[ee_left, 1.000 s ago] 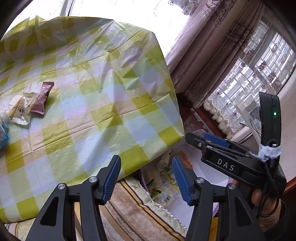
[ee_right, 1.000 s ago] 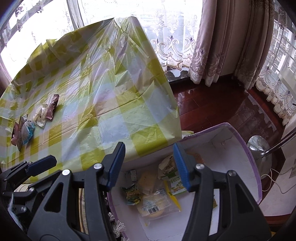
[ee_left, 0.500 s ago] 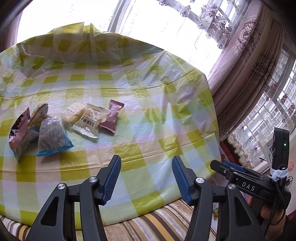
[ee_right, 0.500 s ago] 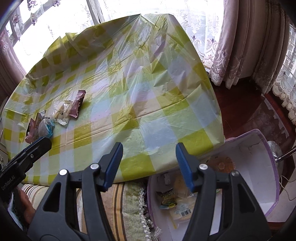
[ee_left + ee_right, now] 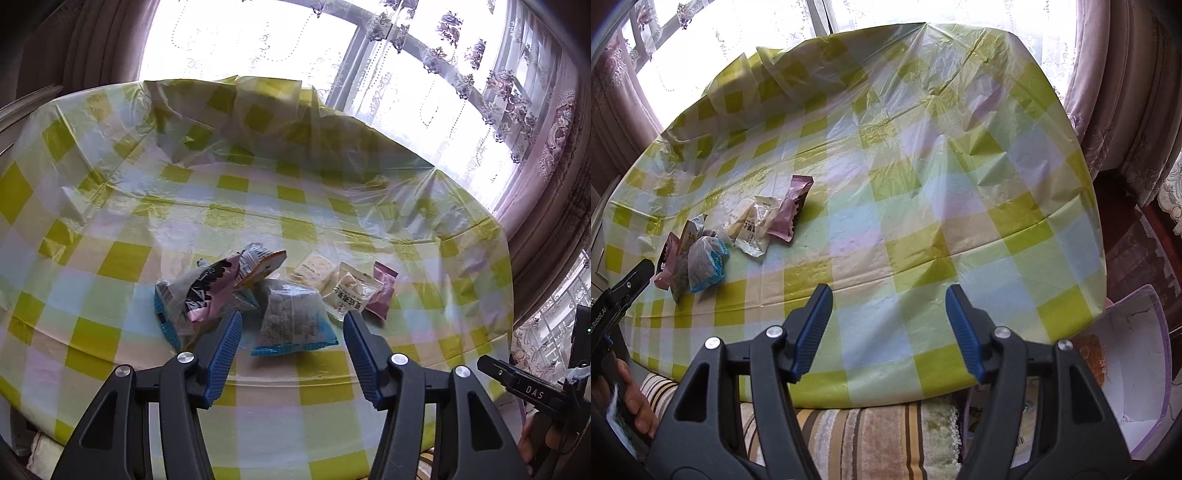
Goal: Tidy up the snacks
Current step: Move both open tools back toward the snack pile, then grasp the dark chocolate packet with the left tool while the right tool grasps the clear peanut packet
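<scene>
Left gripper (image 5: 291,350): fingers wide apart, holding nothing.
Right gripper (image 5: 888,328): wide apart too (holding nothing).
Snack pile (image 5: 273,295): at 12 o'clock from left gripper, on checked tablecloth (image 5: 332,229).

Wrapped snacks (image 5: 288,295) clustered flat on the checked tablecloth (image 5: 332,391).

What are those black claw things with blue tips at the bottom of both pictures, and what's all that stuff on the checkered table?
The claws are hand-held grippers; a person squeezes one in each hand. Each picture comes from a camera sitting on one gripper, looking forward between its fingers. The left gripper and right gripper are both open and hold nothing. On the yellow-green checkered plastic tablecloth lies a small pile of snack packets: a clear bag with blue edges, a pink wrapper and a white packet. A purple-rimmed white box stands beside the table.
</scene>
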A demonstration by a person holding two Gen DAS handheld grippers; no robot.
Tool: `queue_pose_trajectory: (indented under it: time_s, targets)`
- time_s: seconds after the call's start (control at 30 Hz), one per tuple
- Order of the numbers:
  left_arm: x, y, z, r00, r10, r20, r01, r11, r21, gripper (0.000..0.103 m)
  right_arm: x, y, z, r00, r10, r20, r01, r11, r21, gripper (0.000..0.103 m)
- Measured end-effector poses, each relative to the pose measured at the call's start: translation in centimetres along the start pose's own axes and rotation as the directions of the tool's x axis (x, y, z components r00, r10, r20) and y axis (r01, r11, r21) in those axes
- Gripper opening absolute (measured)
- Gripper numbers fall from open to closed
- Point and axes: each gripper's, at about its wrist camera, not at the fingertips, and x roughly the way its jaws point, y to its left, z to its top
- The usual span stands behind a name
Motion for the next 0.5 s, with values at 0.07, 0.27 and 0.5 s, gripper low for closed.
queue_pose_trajectory:
  time_s: [0.07,0.27,0.5]
  targets:
    - [0.2,1.2,0.4,1.0,0.021,0.006,-0.021,1.0,-0.005,0.058,0.6,0.6,0.3,1.0,0.002,0.002,-0.002,1.0,0.003,0.067]
    - [1.3,3.1,1.6,0.998,0.058,0.006,-0.058,0.998,0.025,0.058,2.2,3.0,1.2,1.0,0.016,0.017,-0.016,1.0,0.0,0.067]
    - [3.8,4.6,2.4,0.995,0.09,-0.03,-0.089,0.995,0.037,0.058,4.2,6.9,2.0,0.998,0.057,0.021,-0.056,0.997,-0.049,0.067]
